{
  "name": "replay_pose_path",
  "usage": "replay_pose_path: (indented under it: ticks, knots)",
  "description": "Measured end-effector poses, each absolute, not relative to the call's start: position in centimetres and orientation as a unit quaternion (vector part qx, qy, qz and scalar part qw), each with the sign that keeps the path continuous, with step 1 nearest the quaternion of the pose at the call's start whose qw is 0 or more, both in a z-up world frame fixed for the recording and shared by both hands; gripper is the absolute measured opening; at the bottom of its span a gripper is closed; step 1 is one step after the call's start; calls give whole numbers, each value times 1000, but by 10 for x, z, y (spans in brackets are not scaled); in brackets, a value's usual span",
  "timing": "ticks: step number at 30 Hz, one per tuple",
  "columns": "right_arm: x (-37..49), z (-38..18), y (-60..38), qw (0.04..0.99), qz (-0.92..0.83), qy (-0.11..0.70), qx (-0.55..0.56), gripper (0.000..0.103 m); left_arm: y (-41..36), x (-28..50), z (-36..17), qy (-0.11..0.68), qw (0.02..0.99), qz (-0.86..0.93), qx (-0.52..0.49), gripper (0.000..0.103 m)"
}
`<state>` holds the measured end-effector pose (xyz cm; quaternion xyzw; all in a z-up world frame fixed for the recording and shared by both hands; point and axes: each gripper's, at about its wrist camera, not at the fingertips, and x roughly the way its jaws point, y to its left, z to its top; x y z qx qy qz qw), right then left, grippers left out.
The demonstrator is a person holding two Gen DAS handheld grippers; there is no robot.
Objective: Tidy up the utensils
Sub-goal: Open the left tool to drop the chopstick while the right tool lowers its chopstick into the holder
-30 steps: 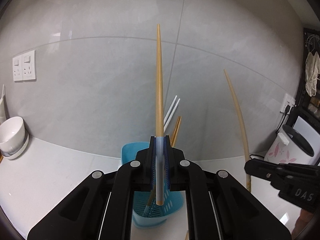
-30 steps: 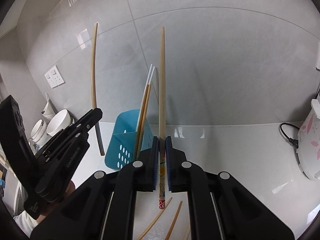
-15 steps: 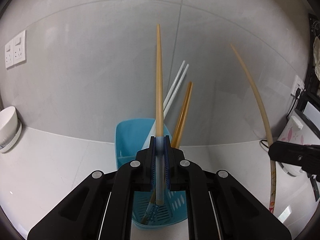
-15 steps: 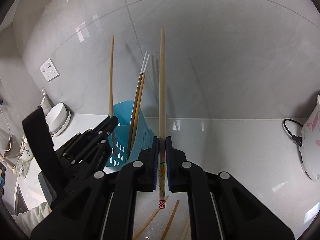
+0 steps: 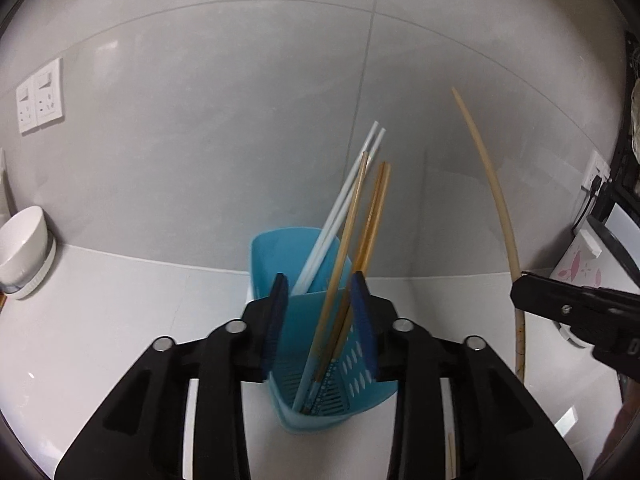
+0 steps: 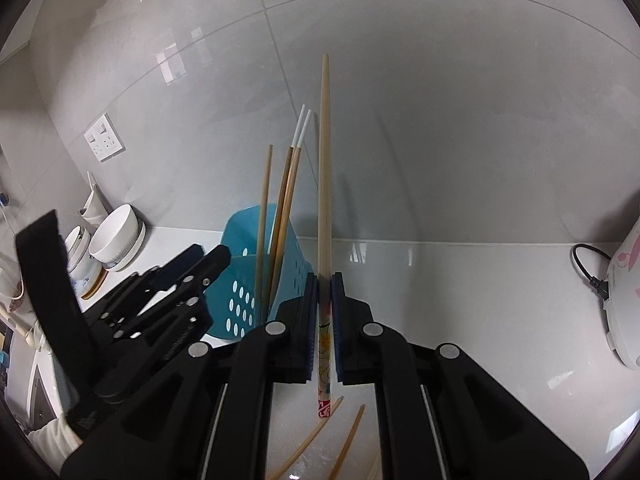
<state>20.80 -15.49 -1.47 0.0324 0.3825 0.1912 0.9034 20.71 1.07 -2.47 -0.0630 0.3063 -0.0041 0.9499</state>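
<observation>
A blue perforated utensil holder (image 5: 304, 256) stands on the white counter by the wall and holds several chopsticks (image 5: 352, 216), wooden and white-tipped. My left gripper (image 5: 320, 308) is open just above the holder's near rim, with a wooden chopstick leaning inside the holder between its jaws. The holder (image 6: 240, 256) also shows in the right wrist view, with the left gripper (image 6: 208, 260) at its left. My right gripper (image 6: 325, 304) is shut on a pale chopstick with a patterned end (image 6: 325, 184), held upright to the right of the holder. That chopstick (image 5: 498, 208) shows right of the holder in the left wrist view.
Loose wooden chopsticks (image 6: 348, 440) lie on the counter below my right gripper. White bowls (image 6: 118, 238) stand at the left by the wall; one bowl (image 5: 20, 240) shows in the left wrist view. A white rice cooker (image 6: 624, 304) with a black cord stands at the right. Wall sockets (image 5: 40, 100) are at upper left.
My left gripper has opened and let its wooden chopstick go into the blue holder. My right gripper stays shut on its chopstick, now closer to the holder.
</observation>
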Motion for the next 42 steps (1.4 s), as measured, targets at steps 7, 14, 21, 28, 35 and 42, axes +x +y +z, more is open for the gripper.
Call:
replay_pose_path:
  ticks: [7,14,21,28,35,42]
  knots:
    - [207,-7,-143,908,213,359,34,6,33,195,-6,344,936,20,-74,73]
    - [210,-4,-120,912,237,333,35,6,65,179,-5,371,924,37,-80,95]
    - [219,-10,-100,915,247,317,38,7,83,171,-5,389,917,50,-78,97]
    - [227,-26,-86,918,248,305,42,6,97,168,-17,406,907,62,-90,97]
    - [231,-43,-76,914,246,321,35,6,106,169,-24,414,902,67,-98,97]
    - [239,-56,-64,906,243,347,21,6,106,172,-28,420,900,65,-98,97]
